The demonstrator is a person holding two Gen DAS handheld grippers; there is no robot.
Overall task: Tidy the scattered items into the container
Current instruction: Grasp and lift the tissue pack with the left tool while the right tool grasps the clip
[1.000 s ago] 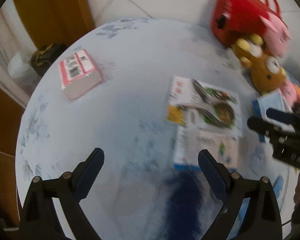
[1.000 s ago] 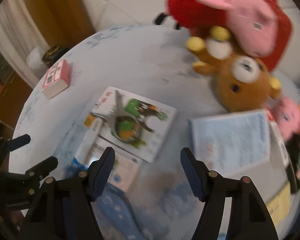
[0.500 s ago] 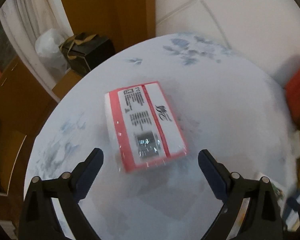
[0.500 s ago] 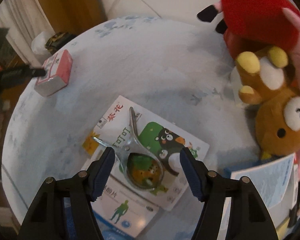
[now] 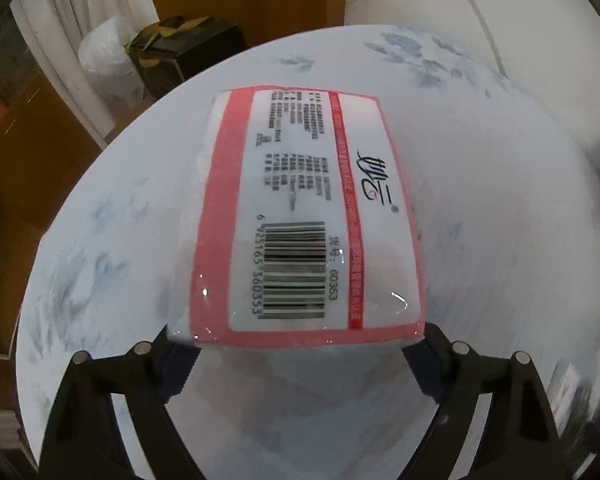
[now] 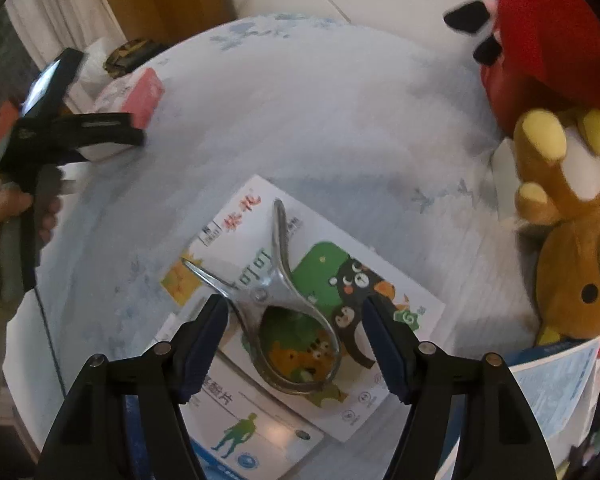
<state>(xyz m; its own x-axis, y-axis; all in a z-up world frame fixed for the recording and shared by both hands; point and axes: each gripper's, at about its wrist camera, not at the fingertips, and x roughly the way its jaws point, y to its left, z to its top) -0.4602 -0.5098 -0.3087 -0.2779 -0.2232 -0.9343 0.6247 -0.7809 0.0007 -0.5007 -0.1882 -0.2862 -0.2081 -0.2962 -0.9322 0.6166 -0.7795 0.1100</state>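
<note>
A red-and-white tissue pack [image 5: 300, 208] lies on the round pale blue table [image 5: 500, 200]. My left gripper [image 5: 300, 356] straddles the pack's near end; its jaws are closing, and the pads do not visibly press. The right wrist view shows that left gripper [image 6: 132, 130] around the pack [image 6: 144, 94] at the far left. My right gripper [image 6: 294, 332] hangs over a metal clip [image 6: 276, 280] lying on a colourful box [image 6: 240, 216]. Its jaws are closing with the clip's ring between them, with gaps on both sides. A red bag with a plush toy against it [image 6: 548, 32] is at the top right.
A brown bear plush [image 6: 572, 280] and a blue leaflet [image 6: 548, 384] lie at the right. A white-and-blue medicine box [image 6: 260, 432] sits under the colourful box. A person's hand [image 6: 4, 216] holds the left gripper. Beyond the table edge stand a black box [image 5: 184, 52] and cardboard [image 5: 20, 160].
My left gripper swung left from the boxes to the tissue pack and sank over it. My right gripper came down over the metal clip, and its jaws narrowed.
</note>
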